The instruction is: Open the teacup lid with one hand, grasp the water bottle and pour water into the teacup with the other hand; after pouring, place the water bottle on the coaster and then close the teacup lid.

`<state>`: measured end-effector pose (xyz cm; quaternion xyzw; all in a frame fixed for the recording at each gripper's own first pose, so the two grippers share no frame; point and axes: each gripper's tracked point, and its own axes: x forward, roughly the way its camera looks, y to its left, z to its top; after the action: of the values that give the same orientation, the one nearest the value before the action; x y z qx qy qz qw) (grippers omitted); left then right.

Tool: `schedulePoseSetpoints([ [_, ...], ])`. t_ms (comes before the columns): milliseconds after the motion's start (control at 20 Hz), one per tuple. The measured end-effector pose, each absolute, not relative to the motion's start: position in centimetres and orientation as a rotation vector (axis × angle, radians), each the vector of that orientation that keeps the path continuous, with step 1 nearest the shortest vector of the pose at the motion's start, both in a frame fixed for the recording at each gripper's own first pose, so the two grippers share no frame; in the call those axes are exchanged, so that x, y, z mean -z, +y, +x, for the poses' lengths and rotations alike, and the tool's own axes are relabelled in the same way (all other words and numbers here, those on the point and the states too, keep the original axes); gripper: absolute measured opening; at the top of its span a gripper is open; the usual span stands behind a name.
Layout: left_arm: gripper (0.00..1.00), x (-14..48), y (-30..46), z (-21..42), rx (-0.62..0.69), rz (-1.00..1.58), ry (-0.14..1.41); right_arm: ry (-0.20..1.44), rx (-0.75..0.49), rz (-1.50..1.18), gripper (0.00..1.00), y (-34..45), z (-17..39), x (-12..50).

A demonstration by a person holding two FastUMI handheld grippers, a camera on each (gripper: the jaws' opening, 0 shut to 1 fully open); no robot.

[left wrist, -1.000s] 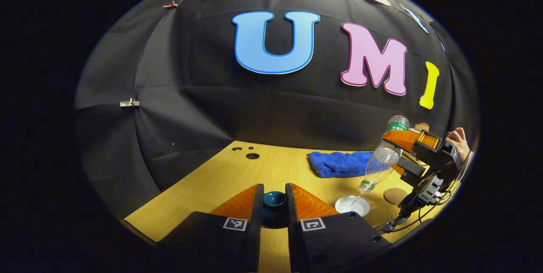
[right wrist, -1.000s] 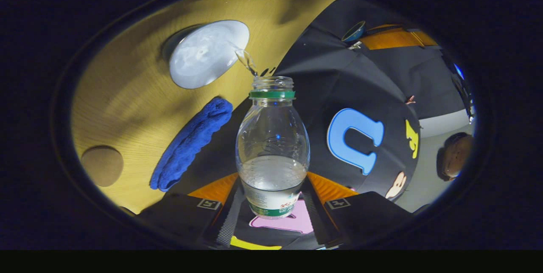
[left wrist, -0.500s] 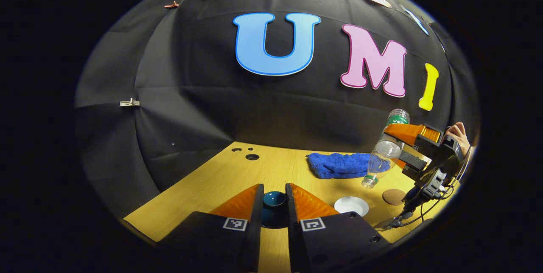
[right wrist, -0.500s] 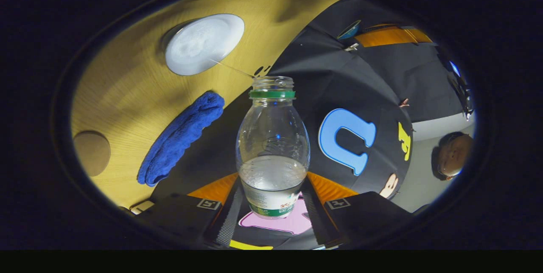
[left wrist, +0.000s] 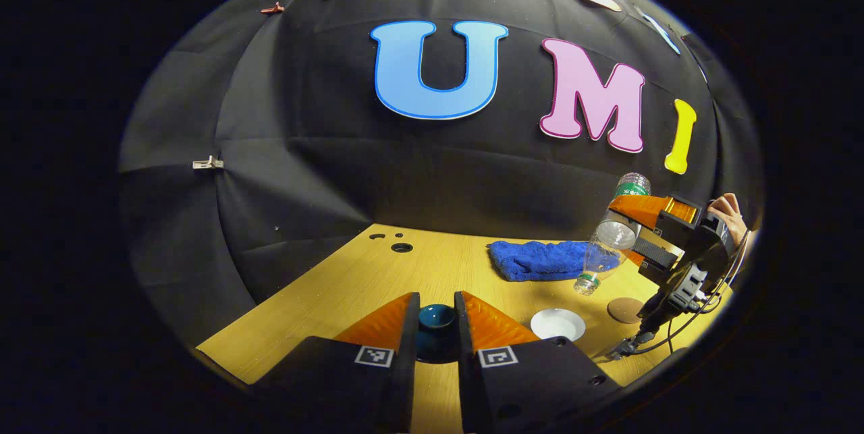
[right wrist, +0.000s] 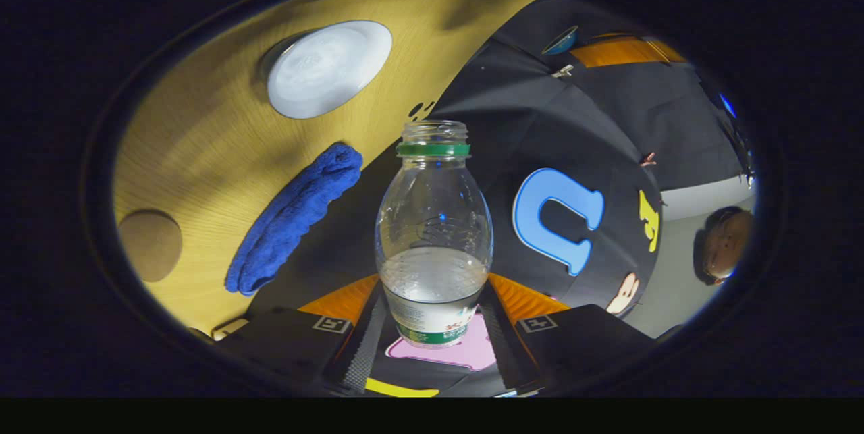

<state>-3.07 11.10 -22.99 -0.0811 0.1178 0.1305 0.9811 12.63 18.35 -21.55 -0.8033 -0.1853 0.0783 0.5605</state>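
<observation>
Water bottle [right wrist: 434, 231] clamped in R tool [right wrist: 432, 299], tilted (L tool [left wrist: 436, 326] grips lid [left wrist: 435, 319]).

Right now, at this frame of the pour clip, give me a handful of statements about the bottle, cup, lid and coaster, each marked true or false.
1. The right gripper is shut on the water bottle. True.
2. The water bottle stands on the coaster. False: the bottle is held tilted in the air, and the coaster lies bare on the table.
3. The left gripper is shut on the dark teal lid. True.
4. The teacup is covered. False: it sits open, its white inside showing.
5. The bottle has its cap on. False: its mouth is open above the green neck ring.
6. A blue cloth lies on the table beyond the teacup. True.
</observation>
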Motion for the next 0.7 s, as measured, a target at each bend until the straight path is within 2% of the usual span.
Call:
schedulePoseSetpoints([
  [200, 0.31, 23.0, 10.9, -3.3, -0.262, -0.158, 0.243, -0.202, -0.259, -1.705, 0.75, 15.8, 11.9, 26.6],
  [250, 0.28, 22.8, 10.9, -3.4, -0.262, -0.157, 0.245, -0.134, -0.274, -1.634, 0.75, 15.3, 11.4, 27.8],
  [350, 0.31, 23.1, 10.6, -3.4, -0.260, -0.150, 0.253, -0.016, -0.307, -1.504, 0.75, 15.3, 10.4, 29.8],
  [650, 0.31, 22.9, 9.2, -3.2, -0.240, -0.129, 0.265, 0.241, -0.359, -1.102, 0.75, 15.7, 8.1, 33.5],
  [700, 0.27, 22.9, 9.0, -3.1, -0.236, -0.128, 0.268, 0.266, -0.373, -1.018, 0.74, 16.1, 7.6, 34.1],
])
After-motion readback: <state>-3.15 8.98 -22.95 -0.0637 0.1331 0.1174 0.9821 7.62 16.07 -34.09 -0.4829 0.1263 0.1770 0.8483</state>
